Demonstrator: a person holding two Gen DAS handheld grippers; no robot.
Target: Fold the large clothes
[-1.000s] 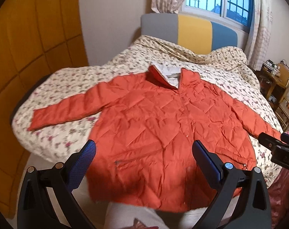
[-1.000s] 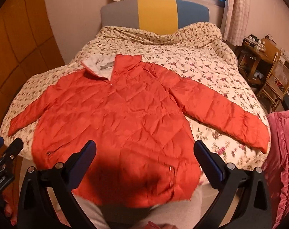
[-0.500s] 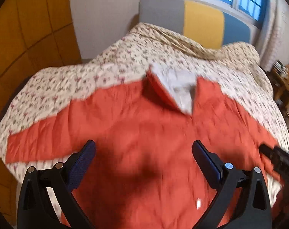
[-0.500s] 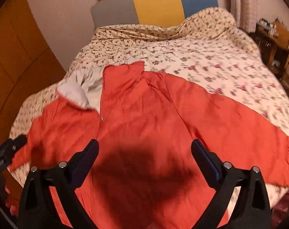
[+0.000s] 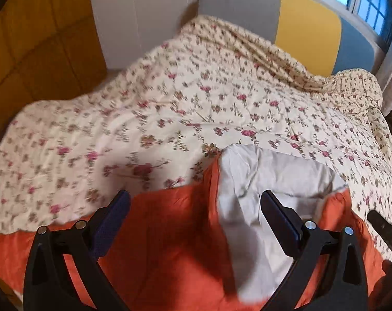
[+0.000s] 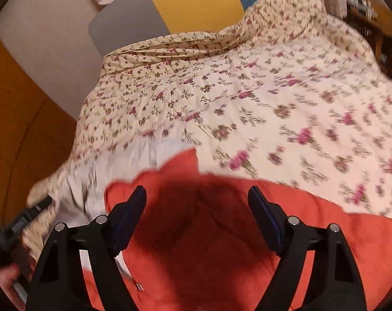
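Over the shoulder of the orange puffer jacket [image 5: 170,246] your left gripper [image 5: 193,220] hangs with its jaws spread wide; they have just been closing a little, yet nothing is pinched — orange cloth and the edge of the pale grey collar lining [image 5: 268,181] lie under the gap, not between the pads. The jacket lies flat on the floral quilt [image 5: 170,108] of the bed, collar toward the padded headboard [image 5: 273,18]. At the right edge of this view a dark finger of your other tool pokes in, so the two are near each other. From here, I would settle the pads on the shoulder seam beside the collar rather than on the lining, which looks slippery and would likely pull loose.

Through the right wrist camera, your right gripper [image 6: 197,207] stands over the other shoulder, jaws likewise apart and just now narrowing, with only shadowed orange fabric beneath them. The upturned orange collar flap [image 6: 180,163] sits just ahead of the fingers, and the left tool shows at the far left with a bit of your hand [image 6: 6,274] below it. Blur softens everything, so slow down before you pinch. Take a generous bite of the puffy layers at matching spots on both shoulders — an uneven hold would skew the fold.
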